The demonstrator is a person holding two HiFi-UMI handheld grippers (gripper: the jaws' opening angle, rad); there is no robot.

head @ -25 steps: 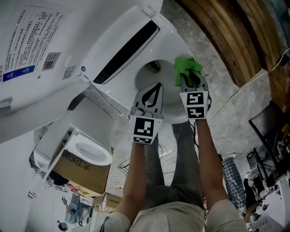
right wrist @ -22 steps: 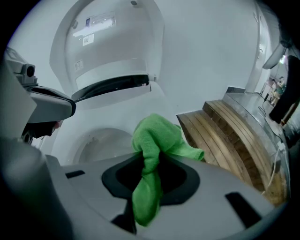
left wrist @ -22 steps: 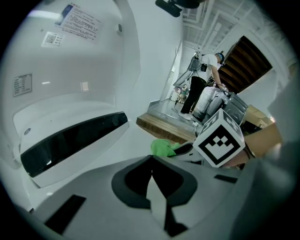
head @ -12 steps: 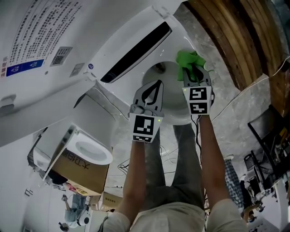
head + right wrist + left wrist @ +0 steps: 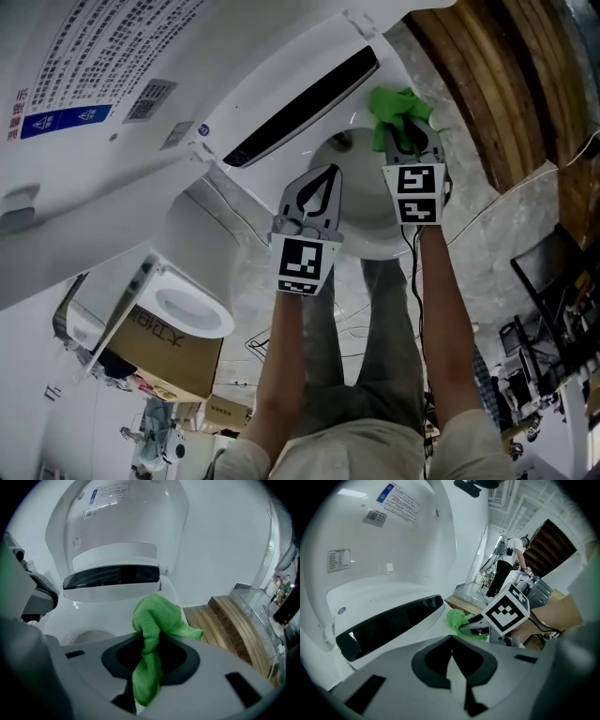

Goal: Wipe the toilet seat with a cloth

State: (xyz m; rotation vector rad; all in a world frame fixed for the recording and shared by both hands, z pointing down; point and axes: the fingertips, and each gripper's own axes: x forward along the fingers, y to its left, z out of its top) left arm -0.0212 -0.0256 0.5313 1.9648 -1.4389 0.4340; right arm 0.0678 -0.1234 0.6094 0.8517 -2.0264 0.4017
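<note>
Judged mid-wipe: right gripper (image 5: 407,141) clamps the cloth (image 5: 397,105) at the toilet seat's (image 5: 375,244) far right; left gripper (image 5: 328,172) is closed, empty.

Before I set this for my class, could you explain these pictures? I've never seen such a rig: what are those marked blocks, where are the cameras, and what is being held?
There is no robot here: a person holds a pair of tongs in each hand, and the cubes with square markers are part of them. The head view comes from a camera on the person's head, looking steeply down at a white toilet with its lid raised. The other two views come from cameras riding on each pair of tongs, looking along the jaws. The right tongs are shut on a green cloth, held at the far side of the toilet seat. The left tongs are shut and empty.
</note>
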